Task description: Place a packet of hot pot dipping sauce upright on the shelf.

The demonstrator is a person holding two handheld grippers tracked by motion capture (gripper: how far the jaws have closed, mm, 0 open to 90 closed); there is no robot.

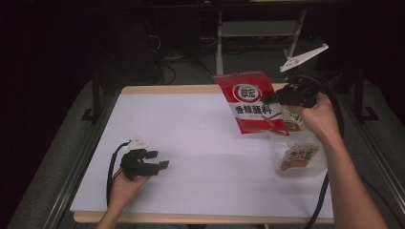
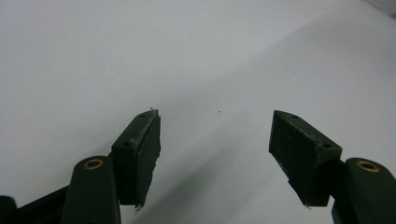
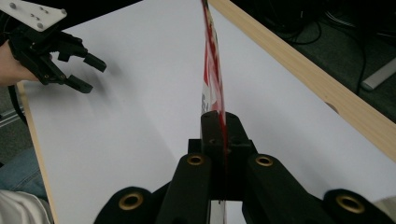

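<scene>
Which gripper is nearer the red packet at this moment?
Right. The right gripper is shut on the red packet's edge, holding it above the table. The left gripper is open over the table's near left, well apart from it.

The left gripper sits low at the near left, held in the left hand, with the forearm coming in from the near edge. Its jaws point right and stand apart with nothing between them. The right gripper is raised at the far right in the right hand, forearm slanting up from the near right. Its jaws point left, clamped tight on a thin packet.
</scene>
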